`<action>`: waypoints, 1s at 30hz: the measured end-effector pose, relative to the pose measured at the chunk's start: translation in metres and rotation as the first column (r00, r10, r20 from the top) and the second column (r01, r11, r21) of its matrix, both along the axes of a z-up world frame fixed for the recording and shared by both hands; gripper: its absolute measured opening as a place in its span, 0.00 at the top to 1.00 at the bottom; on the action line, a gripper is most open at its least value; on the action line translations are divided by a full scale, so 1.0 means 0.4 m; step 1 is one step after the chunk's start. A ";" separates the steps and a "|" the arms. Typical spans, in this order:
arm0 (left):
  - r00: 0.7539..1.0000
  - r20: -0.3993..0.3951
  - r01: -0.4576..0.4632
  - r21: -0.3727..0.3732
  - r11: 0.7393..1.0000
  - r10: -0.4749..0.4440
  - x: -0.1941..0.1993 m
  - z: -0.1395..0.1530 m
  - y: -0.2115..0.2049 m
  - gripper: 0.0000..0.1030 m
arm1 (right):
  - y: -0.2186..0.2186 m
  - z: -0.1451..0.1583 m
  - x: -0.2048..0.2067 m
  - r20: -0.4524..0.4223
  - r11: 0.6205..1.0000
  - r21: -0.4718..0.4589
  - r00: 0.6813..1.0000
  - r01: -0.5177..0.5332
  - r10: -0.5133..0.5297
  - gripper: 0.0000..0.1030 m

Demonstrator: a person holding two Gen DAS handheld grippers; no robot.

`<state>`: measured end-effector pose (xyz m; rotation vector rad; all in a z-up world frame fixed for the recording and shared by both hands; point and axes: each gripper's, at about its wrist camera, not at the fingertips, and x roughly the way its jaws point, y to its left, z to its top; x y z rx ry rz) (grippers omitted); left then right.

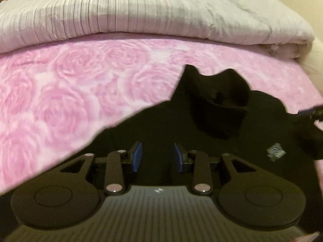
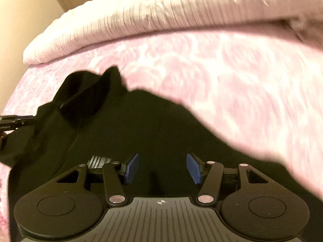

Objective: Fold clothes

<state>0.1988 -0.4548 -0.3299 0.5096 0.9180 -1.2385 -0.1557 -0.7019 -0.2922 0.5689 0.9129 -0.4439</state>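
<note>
With the black hooded garment (image 1: 181, 125) spread on the pink rose blanket (image 1: 60, 100) below the folded white quilt (image 1: 141, 14), both the left gripper (image 1: 158, 157) and right gripper (image 2: 162, 168) hover jaws apart, gripping nothing, so a hasty pinch risks catching only 1 layer or the blanket too.

black shirt (image 1: 161, 125) w/ small grey-white print (image 1: 276, 152); pink rose-pattern blanket (image 1: 80, 84); pale ribbed duvet (image 1: 121, 10); beige wall (image 2: 26, 10); blue gripper pads (image 1: 137, 156).

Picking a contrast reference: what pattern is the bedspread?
Pink bedspread with a rose pattern, clearest in the left wrist view.
</note>
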 end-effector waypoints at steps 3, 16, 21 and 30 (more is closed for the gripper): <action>1.000 0.011 -0.007 -0.011 1.000 0.007 0.053 -0.010 -0.037 0.72 | -0.064 -0.032 0.063 -0.016 0.999 -0.030 0.999 -0.031 0.031 0.45; 0.999 0.043 0.025 0.031 0.999 -0.027 0.104 -0.113 -0.061 0.91 | -0.112 -0.149 0.179 -0.064 0.984 -0.040 0.984 -0.171 0.168 0.11; 0.985 0.166 0.040 0.008 0.999 -0.041 0.060 -0.094 -0.061 0.95 | -0.103 -0.113 0.165 -0.059 0.968 -0.120 0.975 -0.221 0.215 0.91; 0.977 0.212 -0.009 -0.085 0.996 0.027 0.097 -0.009 -0.098 0.96 | -0.090 -0.013 0.184 -0.028 0.919 -0.309 0.968 -0.245 0.249 0.93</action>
